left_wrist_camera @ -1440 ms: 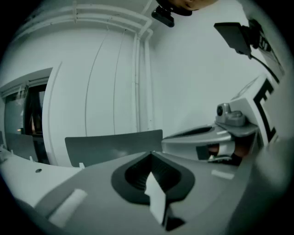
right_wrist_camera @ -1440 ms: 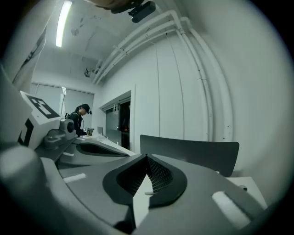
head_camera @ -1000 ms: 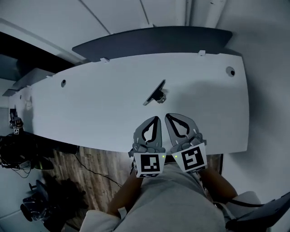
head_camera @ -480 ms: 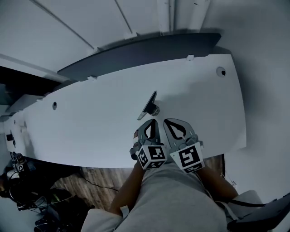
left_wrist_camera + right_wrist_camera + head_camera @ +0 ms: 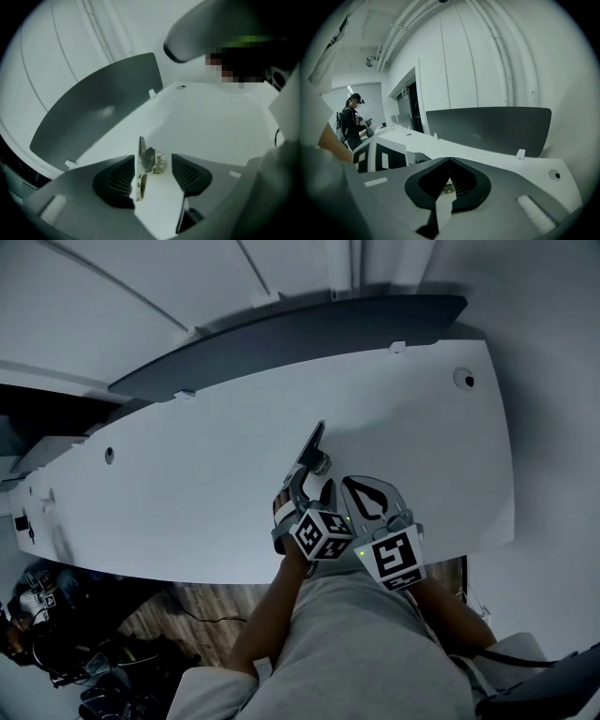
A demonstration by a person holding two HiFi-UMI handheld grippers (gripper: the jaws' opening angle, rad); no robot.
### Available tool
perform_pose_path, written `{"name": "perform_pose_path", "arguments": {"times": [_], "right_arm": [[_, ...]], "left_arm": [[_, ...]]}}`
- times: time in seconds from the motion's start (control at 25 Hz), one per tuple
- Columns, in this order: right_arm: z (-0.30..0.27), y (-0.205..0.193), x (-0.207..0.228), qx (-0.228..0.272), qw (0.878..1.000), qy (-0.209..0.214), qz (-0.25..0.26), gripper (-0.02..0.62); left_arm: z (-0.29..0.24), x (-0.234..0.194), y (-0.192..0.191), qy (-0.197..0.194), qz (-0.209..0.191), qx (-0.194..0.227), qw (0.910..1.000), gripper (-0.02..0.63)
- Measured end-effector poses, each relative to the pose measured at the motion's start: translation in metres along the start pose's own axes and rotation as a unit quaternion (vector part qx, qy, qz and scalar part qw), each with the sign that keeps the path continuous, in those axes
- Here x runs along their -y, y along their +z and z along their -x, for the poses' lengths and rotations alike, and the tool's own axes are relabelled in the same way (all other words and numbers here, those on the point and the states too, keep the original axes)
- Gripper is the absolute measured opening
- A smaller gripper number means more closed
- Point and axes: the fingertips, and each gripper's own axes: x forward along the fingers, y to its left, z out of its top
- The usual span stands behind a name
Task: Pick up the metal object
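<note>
I see a white table (image 5: 187, 465) with a dark divider panel (image 5: 281, 338) along its far edge. A small round hole (image 5: 110, 455) sits toward its left end.

Near the middle of the table, closer to the near edge than the far one, lies the metal object (image 5: 149, 161). It is a thin plate standing on its edge with a small blocky piece on its right face. From the head view its long axis runs away from me toward the far edge, slanting a little right.

My left gripper (image 5: 311, 486) reaches over the near edge and its jaws are opening. The near end of the plate is between them, close against the left jaw and clear of the right one. The plate's length lines up with the jaws and its far end pokes out past the tips.

Just to the right, my right gripper (image 5: 352, 486) has its jaws pressed together with nothing in them, well short of the object. Each gripper's cube shows black-and-white square markers.

A second hole (image 5: 466, 380) sits near the table's far right corner.
</note>
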Motion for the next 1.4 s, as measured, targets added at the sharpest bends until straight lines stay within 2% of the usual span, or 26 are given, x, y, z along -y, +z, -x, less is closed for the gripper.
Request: {"name": "perform_pose_path", "arguments": {"times": [0.4, 0.52, 0.64, 0.88, 1.04, 1.16, 1.28, 1.36, 1.4], "right_arm": [[0.002, -0.013, 0.023, -0.010, 1.000, -0.013, -0.019, 0.002], [0.001, -0.016, 0.026, -0.011, 1.000, -0.014, -0.021, 0.002], [0.001, -0.019, 0.028, -0.012, 1.000, -0.016, -0.022, 0.002], [-0.006, -0.018, 0.021, -0.016, 1.000, -0.008, -0.020, 0.002], [-0.010, -0.011, 0.014, -0.008, 1.000, 0.004, -0.017, 0.002], [-0.010, 0.000, 0.010, 0.006, 1.000, 0.008, -0.017, 0.002], [-0.004, 0.029, 0.007, 0.038, 0.999, 0.012, -0.024, 0.002], [0.003, 0.057, 0.005, 0.075, 0.997, 0.017, -0.018, 0.002], [0.008, 0.073, 0.004, 0.099, 0.995, 0.021, -0.010, 0.002]], "left_arm": [[-0.046, 0.001, -0.018, 0.012, -0.028, -0.058, 0.9979, 0.182], [-0.051, -0.006, -0.018, 0.043, -0.050, -0.055, 0.9963, 0.083], [-0.051, -0.017, -0.014, 0.075, -0.075, -0.043, 0.9934, 0.035], [-0.043, -0.035, -0.019, 0.077, -0.045, -0.031, 0.9955, 0.023], [-0.019, -0.041, 0.000, 0.061, -0.003, 0.018, 0.9980, 0.021], [0.011, -0.049, 0.022, 0.050, 0.051, 0.087, 0.9937, 0.021], [0.051, -0.059, 0.050, 0.028, 0.114, 0.172, 0.9780, 0.021], [0.080, -0.066, 0.067, 0.002, 0.160, 0.231, 0.9596, 0.021], [0.096, -0.069, 0.075, -0.013, 0.186, 0.263, 0.9468, 0.021]]}}
